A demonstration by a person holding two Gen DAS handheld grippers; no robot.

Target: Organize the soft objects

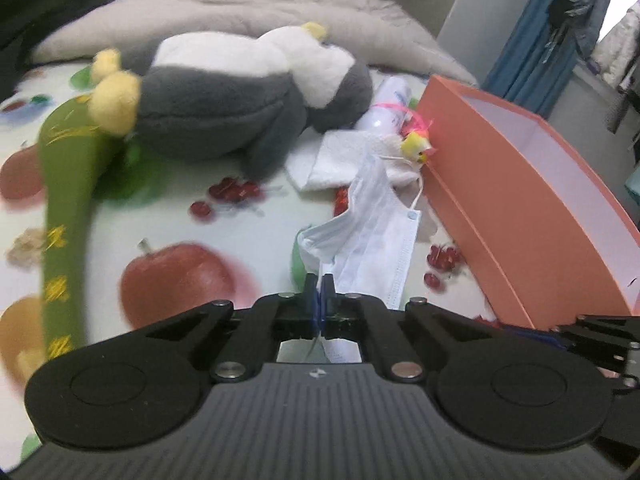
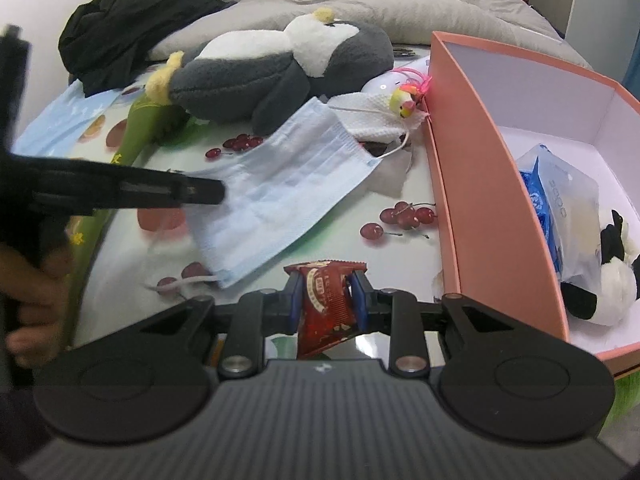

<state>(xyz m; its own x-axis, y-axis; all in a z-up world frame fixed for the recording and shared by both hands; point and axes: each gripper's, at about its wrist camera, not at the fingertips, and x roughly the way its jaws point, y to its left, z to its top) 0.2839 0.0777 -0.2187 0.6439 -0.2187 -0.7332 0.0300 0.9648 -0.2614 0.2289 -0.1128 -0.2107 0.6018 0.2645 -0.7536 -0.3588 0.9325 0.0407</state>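
Note:
My left gripper is shut on the near edge of a light blue face mask, which lies crumpled on the fruit-print sheet. In the right wrist view the same mask is spread flat, with the left gripper pinching its left edge. My right gripper is shut on a red snack packet, held just left of the orange box. A grey and white penguin plush lies on its side behind the mask. A small yellow bird toy rests on a white cloth.
The orange box holds a blue packet and a black and white plush. A green tube lies at the left. Behind are a white bottle, a black garment and a grey blanket.

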